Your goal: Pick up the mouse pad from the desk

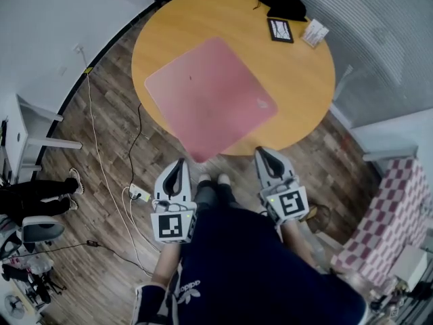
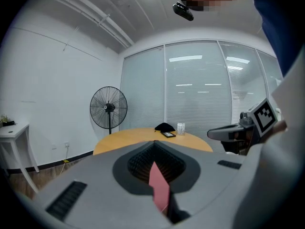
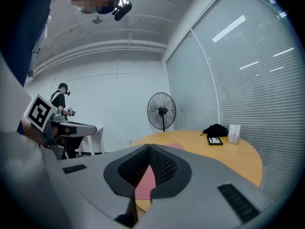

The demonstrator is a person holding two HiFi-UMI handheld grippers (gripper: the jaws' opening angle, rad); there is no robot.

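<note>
Head view looks steeply down from above; both gripper views face nearly level toward the same round table (image 1: 304, 80).

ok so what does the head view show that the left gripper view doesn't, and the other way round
Only the head view: the whole mouse pad lying flat, one corner overhanging the near edge of the round table, plus floor cables and a checked cloth.

Only the left gripper view: the ceiling, and the standing fan in full; the head view cuts it off at its top edge.

Both: the table, the black pouch and the right gripper. Past the shut jaws of the left gripper, its view catches just a pink sliver of the pad.
</note>
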